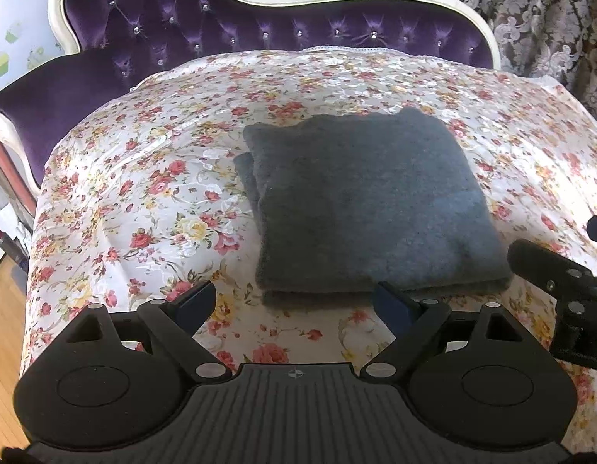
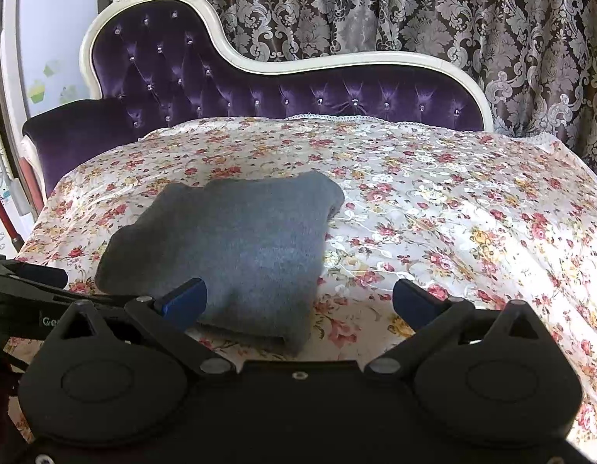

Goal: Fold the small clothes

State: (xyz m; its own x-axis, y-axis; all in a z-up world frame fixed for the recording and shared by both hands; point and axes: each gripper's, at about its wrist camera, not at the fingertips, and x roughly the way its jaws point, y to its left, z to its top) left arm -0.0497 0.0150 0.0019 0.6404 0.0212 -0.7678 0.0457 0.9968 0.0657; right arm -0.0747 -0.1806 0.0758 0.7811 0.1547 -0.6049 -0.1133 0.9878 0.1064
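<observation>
Grey garment, fuzzy knit, lies folded into a rough square packet on the floral cover, roughly mid-surface, a bit toward the near edge. Layers stacked: in left wrist view a lower layer pokes out at the packet's far-left corner, and the near edge shows two thick folds, one atop the other. In right wrist view the same garment sits left of centre, its near-right corner hanging closest to the camera; far-right corner rounded and slightly puffed.

Left gripper: jaws spread wide, nothing between them. Its right fingertip sits just at the packet's near edge, touching or just short of it, can't tell which; left fingertip is over bare cover, clear of the cloth.

Right gripper: also wide open, holding nothing. Left fingertip overlaps the garment's near edge in view; right fingertip is over the cover, well apart from the cloth. Part of the right gripper also shows at the right edge of left wrist view, beside the packet's near-right corner.

Cover is white satin w/ red and yellow roses, lace trim along its far edge, draped over a purple tufted sofa w/ cream carved frame. Behind: dark damask curtain. Wood floor at far left of left wrist view.
</observation>
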